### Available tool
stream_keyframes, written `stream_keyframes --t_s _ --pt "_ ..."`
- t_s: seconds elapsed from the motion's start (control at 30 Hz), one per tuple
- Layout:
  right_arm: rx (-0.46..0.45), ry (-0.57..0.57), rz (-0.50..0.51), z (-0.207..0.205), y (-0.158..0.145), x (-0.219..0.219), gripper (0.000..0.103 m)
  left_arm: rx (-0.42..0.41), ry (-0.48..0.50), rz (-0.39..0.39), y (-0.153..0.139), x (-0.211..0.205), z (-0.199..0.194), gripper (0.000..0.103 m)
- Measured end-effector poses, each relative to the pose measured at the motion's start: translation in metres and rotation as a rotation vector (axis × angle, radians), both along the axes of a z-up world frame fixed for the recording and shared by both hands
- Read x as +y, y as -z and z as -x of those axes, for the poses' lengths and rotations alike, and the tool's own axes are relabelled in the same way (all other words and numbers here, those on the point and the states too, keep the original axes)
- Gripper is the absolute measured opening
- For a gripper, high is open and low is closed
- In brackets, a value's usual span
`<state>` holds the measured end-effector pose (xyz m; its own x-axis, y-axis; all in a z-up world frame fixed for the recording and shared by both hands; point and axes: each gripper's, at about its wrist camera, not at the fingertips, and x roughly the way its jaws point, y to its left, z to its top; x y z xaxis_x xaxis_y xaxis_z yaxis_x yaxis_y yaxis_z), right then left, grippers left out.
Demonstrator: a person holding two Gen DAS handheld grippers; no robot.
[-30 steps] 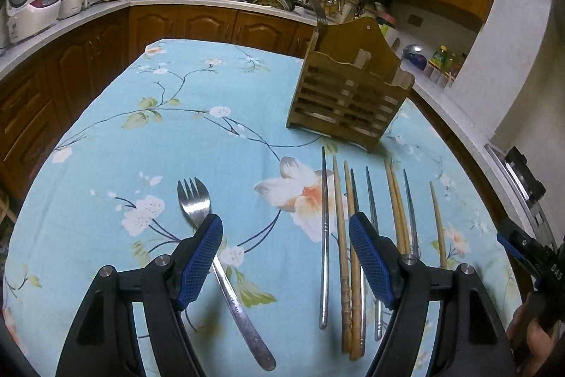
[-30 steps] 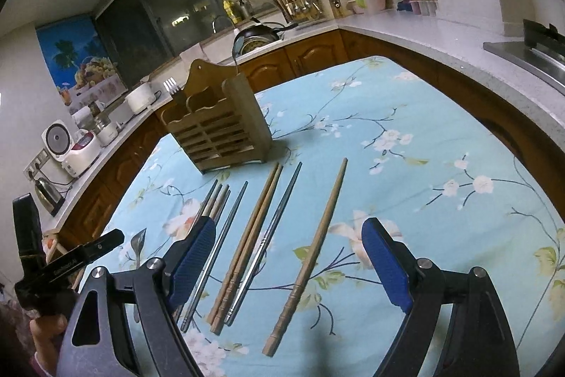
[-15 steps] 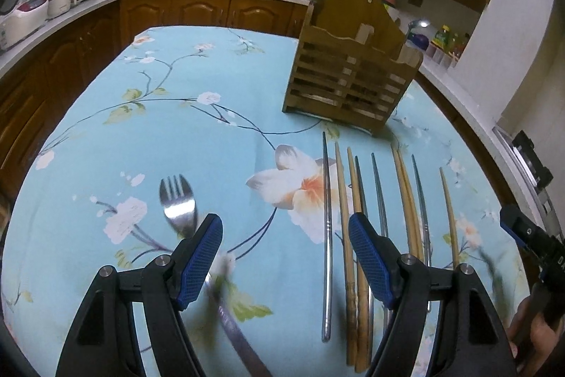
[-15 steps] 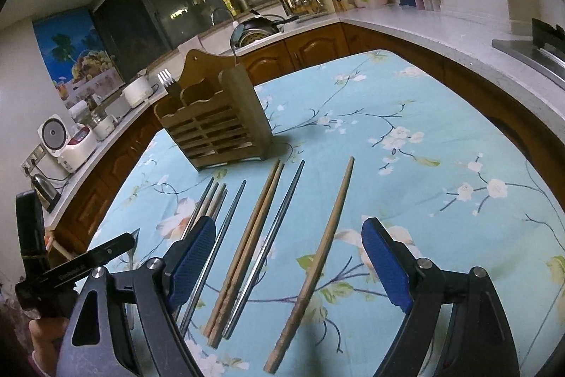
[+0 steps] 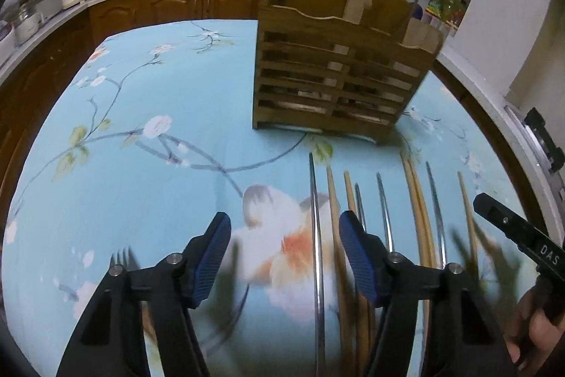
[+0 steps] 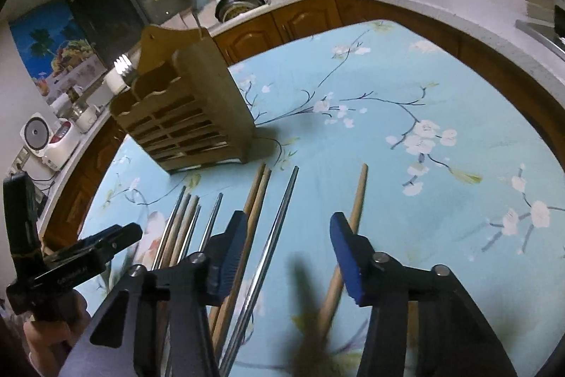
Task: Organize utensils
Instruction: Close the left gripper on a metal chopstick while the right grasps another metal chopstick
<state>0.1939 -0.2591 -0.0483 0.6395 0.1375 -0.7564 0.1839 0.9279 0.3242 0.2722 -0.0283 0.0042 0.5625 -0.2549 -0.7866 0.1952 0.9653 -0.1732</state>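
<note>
Fingers (image 5: pixel 212 257) on the left gripper (image 5: pixel 284 258) are hanging wide apart, gripping nothing; right gripper (image 6: pixel 286 255) is gaping over the metal chopstick (image 6: pixel 272 242), also empty-handed.

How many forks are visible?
2. One fork lies on the tablecloth by the left gripper; a second fork stands in the wooden holder. Others may hide inside.

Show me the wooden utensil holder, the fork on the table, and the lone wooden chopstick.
wooden utensil holder (image 5: pixel 339 76), left wrist view, slatted front
fork (image 5: pixel 122 258), left wrist view, tines
lone wooden chopstick (image 6: pixel 358 200), right wrist view, upper shaft
</note>
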Motion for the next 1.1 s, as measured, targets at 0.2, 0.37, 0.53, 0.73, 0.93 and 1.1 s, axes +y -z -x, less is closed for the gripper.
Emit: stream_keyframes --t_s 0.2,0.37,0.53,0.73,0.93,1.1 --pt "0.055 -0.006 0.035 -0.029 0.014 0.004 0.039 0.027 0.035 -0.027 0.011 -0.018 -0.036 0.052" --pt "0.107 -0.027 0.097 -0.051 0.029 0.009 0.031 0.069 0.087 -0.059 0.027 -0.035 -0.056 0.042" --pt "0.127 -0.076 0.208 -0.06 0.03 0.027 0.02 0.046 0.104 -0.078 0.033 -0.043 -0.059 0.036" --pt "0.129 -0.107 0.222 -0.061 0.029 0.031 0.005 0.056 0.154 -0.025 0.037 -0.052 -0.058 0.003" --pt "0.082 -0.092 0.103 -0.044 0.015 0.024 0.004 0.048 0.124 0.037 0.036 -0.032 -0.049 0.003" --pt "0.021 -0.097 0.047 -0.024 -0.008 0.025 0.004 0.023 0.09 0.099 0.024 -0.009 -0.029 0.003"
